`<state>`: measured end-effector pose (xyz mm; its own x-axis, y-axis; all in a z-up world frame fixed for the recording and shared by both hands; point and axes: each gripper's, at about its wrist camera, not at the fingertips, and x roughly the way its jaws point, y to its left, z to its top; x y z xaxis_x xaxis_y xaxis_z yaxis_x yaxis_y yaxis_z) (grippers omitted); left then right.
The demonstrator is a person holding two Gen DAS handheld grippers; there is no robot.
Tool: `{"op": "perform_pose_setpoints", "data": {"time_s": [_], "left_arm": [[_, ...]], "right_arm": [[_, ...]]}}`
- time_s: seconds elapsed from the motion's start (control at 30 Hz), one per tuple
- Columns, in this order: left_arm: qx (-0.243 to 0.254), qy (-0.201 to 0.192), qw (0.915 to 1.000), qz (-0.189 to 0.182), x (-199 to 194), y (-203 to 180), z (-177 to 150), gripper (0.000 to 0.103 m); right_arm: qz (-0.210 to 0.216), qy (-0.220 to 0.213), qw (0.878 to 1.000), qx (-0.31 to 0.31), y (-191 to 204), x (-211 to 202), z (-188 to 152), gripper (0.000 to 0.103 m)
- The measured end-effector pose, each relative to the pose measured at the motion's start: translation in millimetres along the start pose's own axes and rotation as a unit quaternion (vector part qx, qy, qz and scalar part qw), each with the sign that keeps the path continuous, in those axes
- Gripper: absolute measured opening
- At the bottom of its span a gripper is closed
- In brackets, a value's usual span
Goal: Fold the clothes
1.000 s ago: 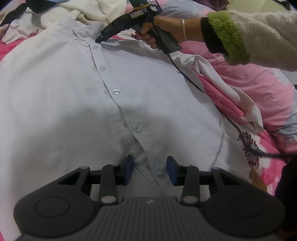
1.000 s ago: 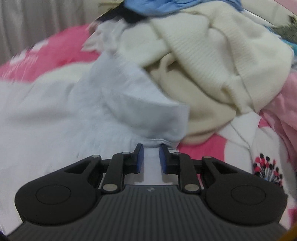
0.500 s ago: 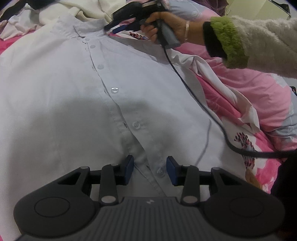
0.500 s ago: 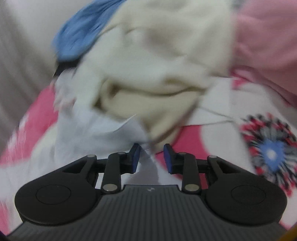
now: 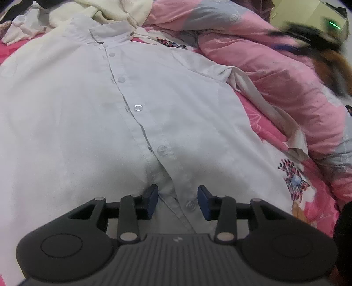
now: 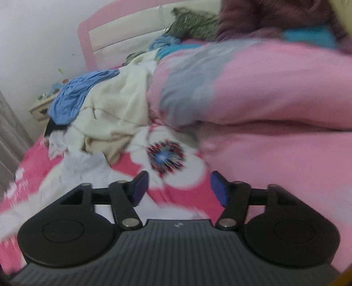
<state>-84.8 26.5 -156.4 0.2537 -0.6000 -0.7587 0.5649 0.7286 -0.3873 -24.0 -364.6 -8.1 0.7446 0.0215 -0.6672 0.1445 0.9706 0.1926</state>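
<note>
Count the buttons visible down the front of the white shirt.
6 on the white button-up cotton shirt: collar, then, and between the left gripper's fingers. Others may be hidden.

Whole right wrist view smeared by motion blur: pink quilt (image 6: 275,88) past the right gripper (image 6: 178,188) reduced to soft bands, printed flower on the bedsheet (image 6: 165,156) just ahead of the blue fingertips streaked. Pale shirt (image 6: 79,173) off to the tool's left too blurred to read any edge there. In the left wrist view, shirt hem hidden under the left gripper (image 5: 177,201) body, shirt (image 5: 77,123) itself cut off at the left border. Far right and up: dark blurred shape (image 5: 308,41), cannot tell what. Cream garment (image 5: 116,8) ahead cropped by the top edge.
</note>
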Motion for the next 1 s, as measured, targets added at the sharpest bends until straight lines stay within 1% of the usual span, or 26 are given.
{"op": "perform_pose_setpoints", "data": {"time_s": [0.03, 0.1, 0.17, 0.2, 0.27, 0.33, 0.4, 0.47, 0.57, 0.6, 0.63, 0.67, 0.7, 0.73, 0.77, 0.8, 0.83, 0.87, 0.9, 0.93, 0.97, 1.0], "left_arm": [[-0.005, 0.004, 1.0000, 0.008, -2, 0, 2, 0.042], [-0.013, -0.003, 0.9995, 0.028, -10, -1, 6, 0.047], [-0.008, -0.017, 0.9983, 0.055, -20, -4, 9, 0.049], [-0.004, -0.022, 0.9975, 0.067, -25, -6, 11, 0.049], [0.000, -0.026, 0.9961, 0.084, -33, -12, 13, 0.051], [0.000, -0.020, 0.9954, 0.094, -38, -21, 13, 0.051], [0.003, -0.014, 0.9944, 0.104, -43, -31, 13, 0.051], [0.014, -0.013, 0.9935, 0.112, -45, -43, 12, 0.052], [0.026, -0.013, 0.9924, 0.119, -48, -58, 8, 0.053], [0.028, -0.010, 0.9924, 0.119, -47, -61, 8, 0.053], [0.029, -0.007, 0.9923, 0.120, -45, -65, 7, 0.053], [0.031, -0.004, 0.9922, 0.120, -43, -67, 7, 0.053], [0.034, -0.003, 0.9920, 0.122, -42, -69, 7, 0.053], [0.037, -0.004, 0.9917, 0.123, -41, -71, 7, 0.053], [0.041, -0.005, 0.9915, 0.123, -41, -73, 6, 0.053], [0.044, -0.006, 0.9914, 0.123, -40, -74, 6, 0.053], [0.045, -0.006, 0.9915, 0.122, -39, -74, 6, 0.053], [0.044, -0.005, 0.9919, 0.119, -38, -73, 6, 0.053], [0.042, -0.003, 0.9924, 0.116, -36, -72, 6, 0.053], [0.038, 0.000, 0.9930, 0.112, -33, -71, 5, 0.053], [0.034, 0.001, 0.9935, 0.108, -31, -70, 5, 0.053], [0.031, 0.003, 0.9941, 0.104, -29, -70, 5, 0.053]], "right_arm": [[-0.010, 0.000, 1.000, -0.005, -2, -22, -14, 0.081], [-0.031, 0.004, 0.999, -0.011, -6, -61, -44, 0.084], [-0.058, 0.027, 0.998, 0.002, -12, -81, -80, 0.084], [-0.069, 0.035, 0.997, -0.005, -12, -86, -96, 0.084], [-0.084, 0.041, 0.994, -0.054, -4, -84, -122, 0.084], [-0.099, 0.047, 0.989, -0.103, 4, -83, -147, 0.083], [-0.113, 0.052, 0.981, -0.151, 12, -81, -173, 0.083], [-0.127, 0.058, 0.970, -0.200, 21, -79, -199, 0.083], [-0.144, 0.058, 0.945, -0.286, 27, -65, -226, 0.083], [-0.147, 0.059, 0.937, -0.310, 27, -58, -232, 0.081], [-0.145, 0.063, 0.934, -0.322, 25, -52, -235, 0.073], [-0.139, 0.067, 0.934, -0.322, 22, -49, -233, 0.062], [-0.134, 0.071, 0.935, -0.322, 20, -46, -231, 0.032], [-0.131, 0.073, 0.937, -0.315, 16, -45, -228, 0.008], [-0.134, 0.065, 0.943, -0.298, 12, -48, -222, 0.004], [-0.136, 0.047, 0.951, -0.274, 7, -54, -214, 0.003], [-0.128, 0.027, 0.964, -0.232, 1, -64, -202, 0.002], [-0.113, 0.007, 0.979, -0.172, -6, -77, -188, 0.002], [-0.091, -0.012, 0.990, -0.105, -15, -88, -174, 0.001], [-0.054, -0.036, 0.998, -0.016, -30, -100, -161, 0.001], [-0.007, -0.068, 0.994, 0.090, -48, -114, -151, 0.001], [0.041, -0.099, 0.975, 0.195, -66, -127, -141, 0.001]]}}
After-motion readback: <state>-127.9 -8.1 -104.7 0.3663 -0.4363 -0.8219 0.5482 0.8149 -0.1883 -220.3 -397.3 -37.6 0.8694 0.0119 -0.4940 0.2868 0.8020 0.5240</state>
